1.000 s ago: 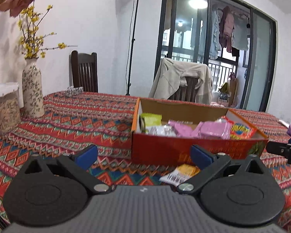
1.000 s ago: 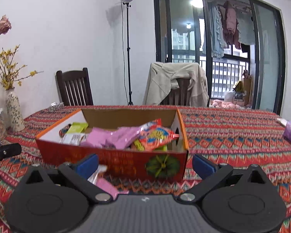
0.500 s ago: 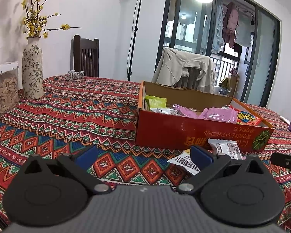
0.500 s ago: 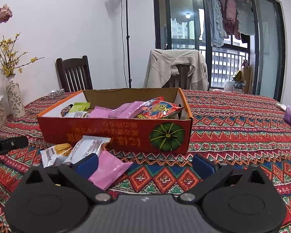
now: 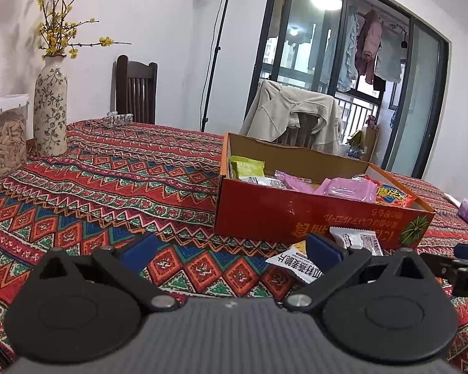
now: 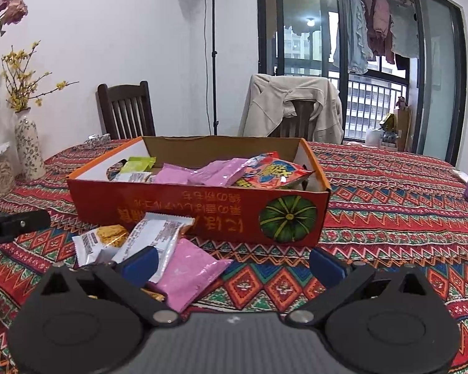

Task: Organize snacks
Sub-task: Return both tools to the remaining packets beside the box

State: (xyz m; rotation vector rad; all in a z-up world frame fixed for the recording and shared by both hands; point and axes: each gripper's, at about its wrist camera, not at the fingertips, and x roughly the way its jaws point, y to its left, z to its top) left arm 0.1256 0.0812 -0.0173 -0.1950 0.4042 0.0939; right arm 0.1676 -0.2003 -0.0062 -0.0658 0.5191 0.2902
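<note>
Right wrist view has your right gripper (image 6: 232, 263) low over the tabletop (image 6: 390, 215) with its jaws wide apart and nothing between them; the blue fingertips (image 6: 139, 263) sit just in front of a little pile of snacks lying loose on the patterned cloth. That pile is a pink packet (image 6: 190, 272), a white packet (image 6: 160, 238) lying partly on top of it, and a cracker packet (image 6: 101, 240) with an orange picture further left; all three are outside the box, right up against its front wall.

The red cardboard box (image 6: 202, 215) is open on top, with a green pumpkin printed at its front right corner; inside you've got more pink packets (image 6: 216, 171), a red and yellow bag (image 6: 277, 171) at the right end, and a green packet (image 6: 137, 164) at the left end.

Left wrist view shows your left gripper (image 5: 231, 249) also spread open and empty, hovering near the box's (image 5: 265, 215) left front corner; its right fingertip (image 5: 323, 249) overlaps the loose white packets (image 5: 355, 238) from this angle, can't tell if it's touching them. A bit of the other gripper pokes in at the right edge.

Off to the left there's a flowered vase (image 5: 50, 109) and a clear jar (image 5: 3, 138); a chair with a beige jacket (image 6: 291, 109) stands behind the box.
</note>
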